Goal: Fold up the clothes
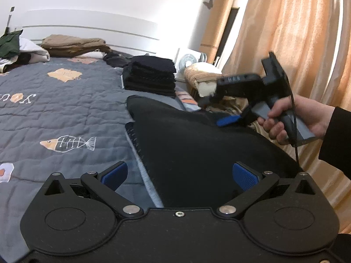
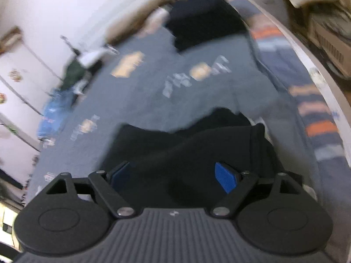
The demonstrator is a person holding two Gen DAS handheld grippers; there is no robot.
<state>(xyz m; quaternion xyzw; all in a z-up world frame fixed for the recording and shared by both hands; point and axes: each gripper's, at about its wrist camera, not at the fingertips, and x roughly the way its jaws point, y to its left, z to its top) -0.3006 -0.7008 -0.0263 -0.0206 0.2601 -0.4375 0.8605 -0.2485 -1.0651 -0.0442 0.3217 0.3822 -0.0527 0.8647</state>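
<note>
Two grippers, both with jaws apart. Left wrist view: left gripper (image 1: 179, 175) hovers over black garment (image 1: 197, 144) lying on grey quilt (image 1: 65, 109) near bed's right edge; nothing between blue pads (image 1: 115, 174). Stack (image 1: 150, 76) of folded dark clothes sits beyond the garment. Right gripper (image 1: 228, 120), held in a hand (image 1: 291, 120), is above the garment's far side. Right wrist view, blurred: right gripper (image 2: 173, 176) wide, empty, above garment (image 2: 186, 142); stack (image 2: 204, 17) farther up the quilt (image 2: 153, 100).
</note>
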